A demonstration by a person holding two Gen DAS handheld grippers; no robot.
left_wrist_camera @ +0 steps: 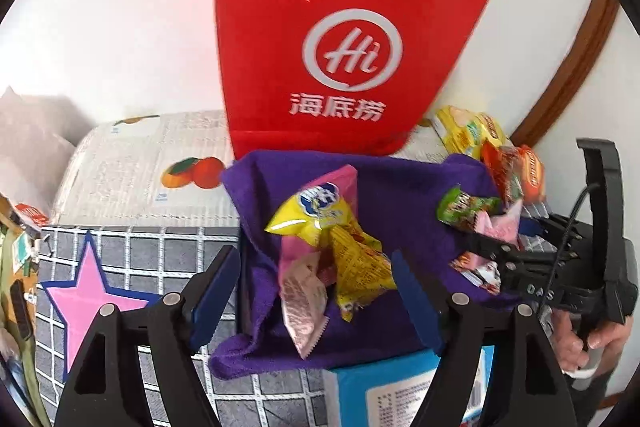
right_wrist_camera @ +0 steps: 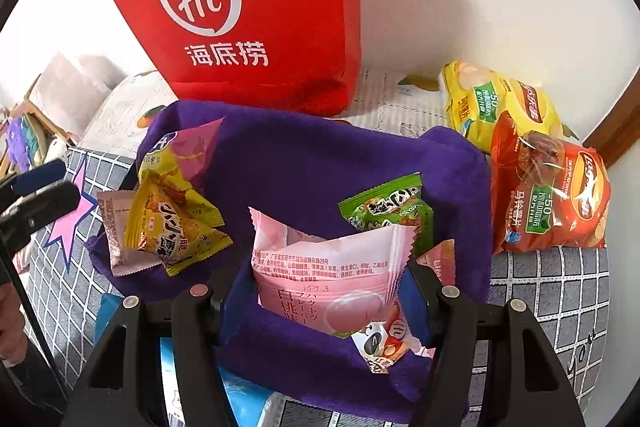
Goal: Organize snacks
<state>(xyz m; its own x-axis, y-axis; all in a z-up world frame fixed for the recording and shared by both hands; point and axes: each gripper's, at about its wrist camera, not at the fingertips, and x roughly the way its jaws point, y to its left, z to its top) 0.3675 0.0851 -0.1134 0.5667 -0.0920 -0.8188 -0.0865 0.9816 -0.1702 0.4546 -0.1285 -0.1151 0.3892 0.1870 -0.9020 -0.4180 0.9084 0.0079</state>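
Observation:
A purple cloth-lined box (left_wrist_camera: 400, 187) (right_wrist_camera: 312, 167) holds several snack packets. On its left lie yellow packets (left_wrist_camera: 316, 215) (right_wrist_camera: 176, 223) and a pale pink packet (left_wrist_camera: 300, 291). A green packet (right_wrist_camera: 388, 207) (left_wrist_camera: 460, 207) lies on the right. My right gripper (right_wrist_camera: 324, 291) is shut on a pink peach packet (right_wrist_camera: 324, 267) over the box; in the left wrist view it (left_wrist_camera: 484, 247) reaches in from the right. My left gripper (left_wrist_camera: 312, 291) is open and empty, its jaws either side of the left pile.
A red bag (left_wrist_camera: 340, 27) (right_wrist_camera: 256, 7) stands behind the box against the white wall. Yellow (right_wrist_camera: 496, 103) and red-orange (right_wrist_camera: 552, 195) chip bags lie at the right. A blue box (left_wrist_camera: 392, 387) sits under the cloth's near edge. A checked cloth with a pink star (left_wrist_camera: 88, 287) covers the surface.

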